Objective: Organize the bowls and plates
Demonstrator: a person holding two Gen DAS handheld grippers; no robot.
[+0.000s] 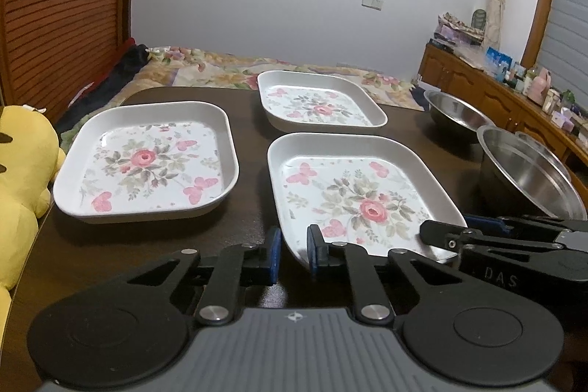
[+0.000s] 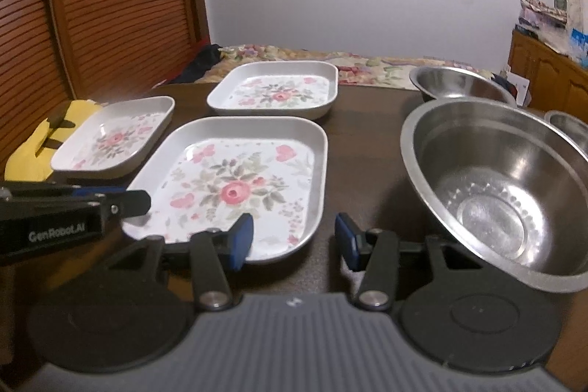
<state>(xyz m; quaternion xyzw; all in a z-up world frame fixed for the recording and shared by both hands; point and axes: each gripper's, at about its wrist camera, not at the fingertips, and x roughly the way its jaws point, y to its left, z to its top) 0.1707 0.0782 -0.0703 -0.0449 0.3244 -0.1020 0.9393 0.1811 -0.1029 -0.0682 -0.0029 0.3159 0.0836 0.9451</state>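
Three white square plates with a rose print lie on the dark table: a near one point(image 1: 364, 197) point(image 2: 239, 186), a left one point(image 1: 147, 164) point(image 2: 114, 138) and a far one point(image 1: 319, 101) point(image 2: 275, 90). Steel bowls stand to the right: a big near one point(image 2: 499, 193) point(image 1: 525, 171) and a far one point(image 2: 459, 85) point(image 1: 455, 112). My left gripper point(image 1: 294, 254) is open, its jaws either side of the near plate's front left rim. My right gripper point(image 2: 294, 241) is open and empty at the near plate's front right corner, left of the big bowl.
A third small steel bowl point(image 2: 569, 127) peeks out behind the big one. A yellow plush toy point(image 1: 22, 179) leans at the table's left edge. A bed point(image 1: 239, 68) lies behind the table, a wooden sideboard point(image 1: 514, 105) to the right.
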